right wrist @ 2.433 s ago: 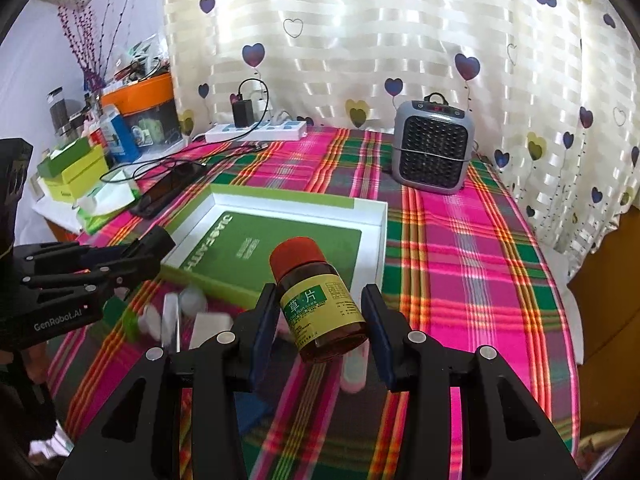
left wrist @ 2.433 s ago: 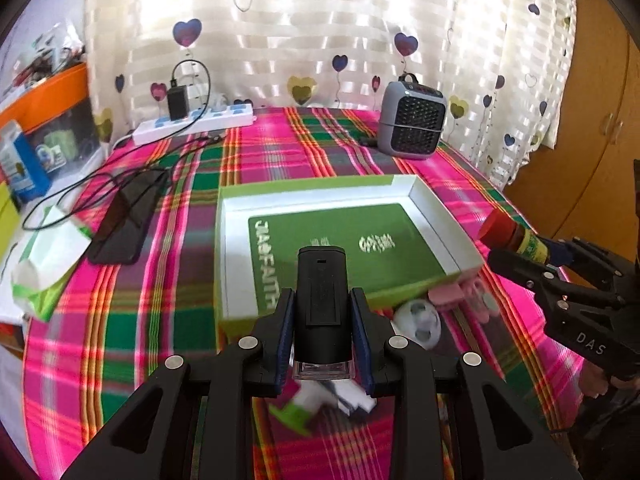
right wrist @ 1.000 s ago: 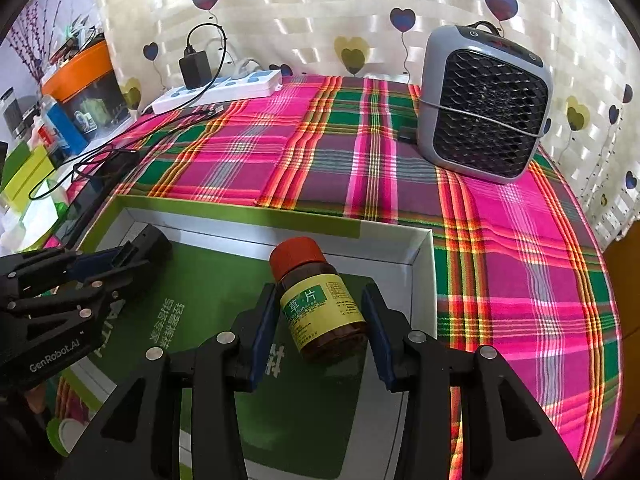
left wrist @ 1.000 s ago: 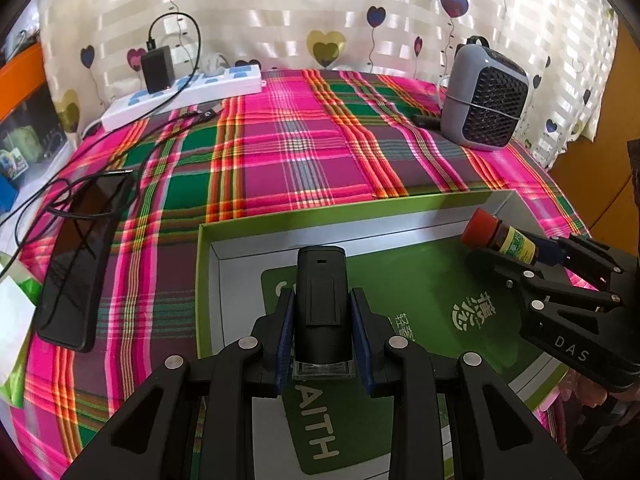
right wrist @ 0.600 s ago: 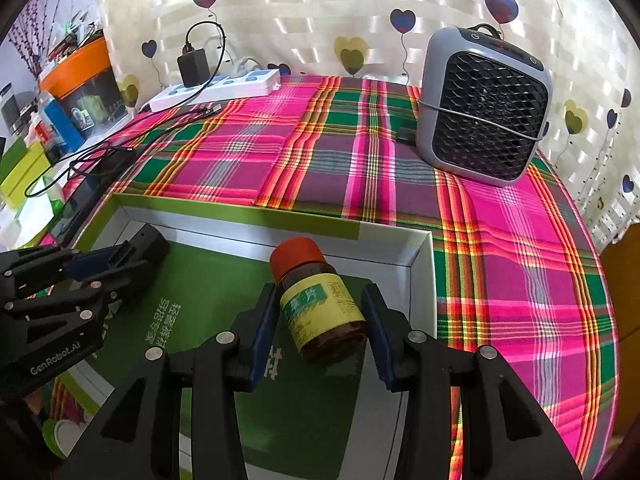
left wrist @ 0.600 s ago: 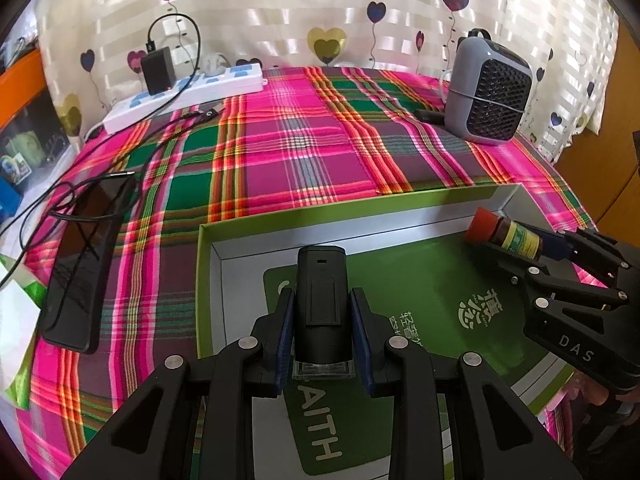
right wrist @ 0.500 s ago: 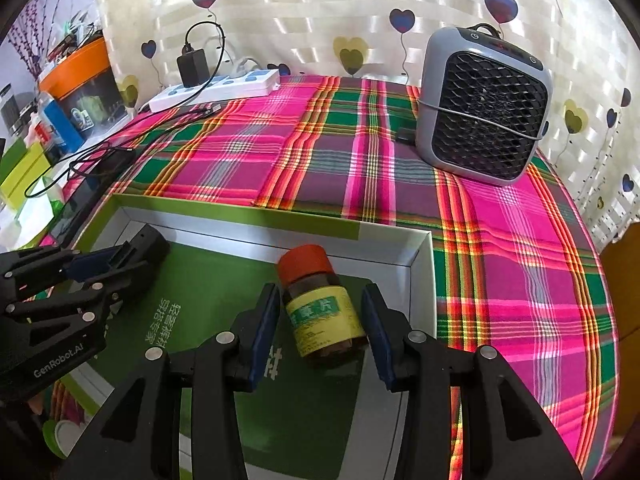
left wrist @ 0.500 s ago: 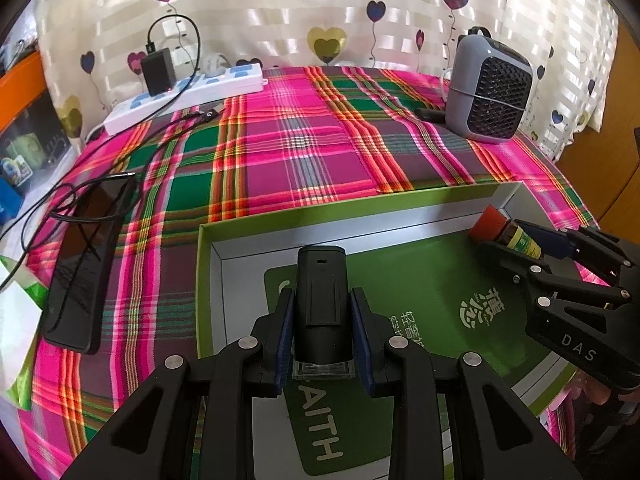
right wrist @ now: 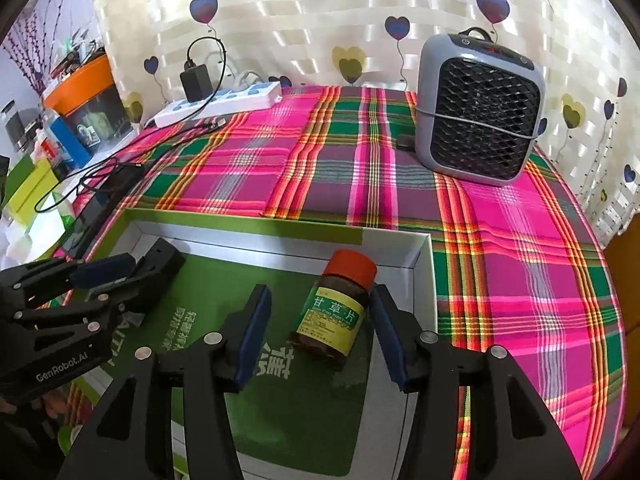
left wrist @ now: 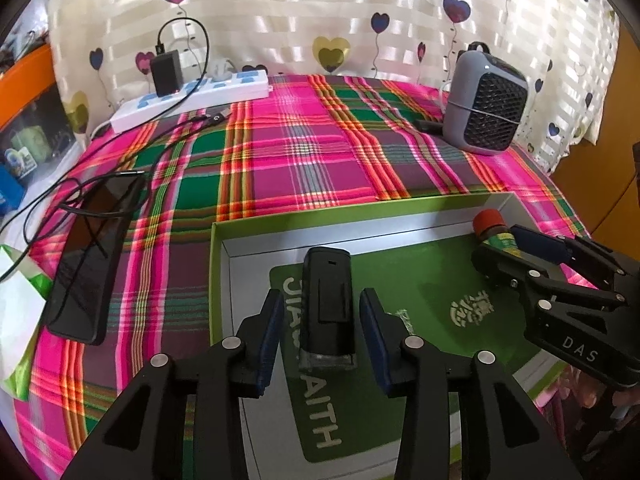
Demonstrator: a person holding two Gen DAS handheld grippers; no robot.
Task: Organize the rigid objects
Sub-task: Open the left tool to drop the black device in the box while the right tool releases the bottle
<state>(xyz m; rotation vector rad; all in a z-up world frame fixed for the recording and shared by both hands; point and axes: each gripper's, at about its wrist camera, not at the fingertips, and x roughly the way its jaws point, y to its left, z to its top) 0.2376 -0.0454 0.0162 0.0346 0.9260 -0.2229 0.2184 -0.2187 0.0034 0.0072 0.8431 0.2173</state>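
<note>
A shallow white box with a green rim (left wrist: 340,216) (right wrist: 248,220) lies on the plaid table. Its floor is green with white lettering. My left gripper (left wrist: 322,326) is open. A black rectangular device (left wrist: 326,300) lies in the box between its fingers, free of both pads. My right gripper (right wrist: 316,320) is open. A brown pill bottle with a red cap and a yellow-green label (right wrist: 336,308) lies on its side in the box's far right corner between its fingers. The bottle (left wrist: 494,228) also shows in the left wrist view.
A grey fan heater (right wrist: 478,108) (left wrist: 482,108) stands at the back right. A white power strip with a black charger (left wrist: 192,96) lies at the back left, a black phone with cables (left wrist: 94,256) left of the box. Cluttered boxes (right wrist: 76,112) sit beyond the left edge.
Both grippers have opened. The black device and the pill bottle have dropped from the pads and now lie on the box floor.
</note>
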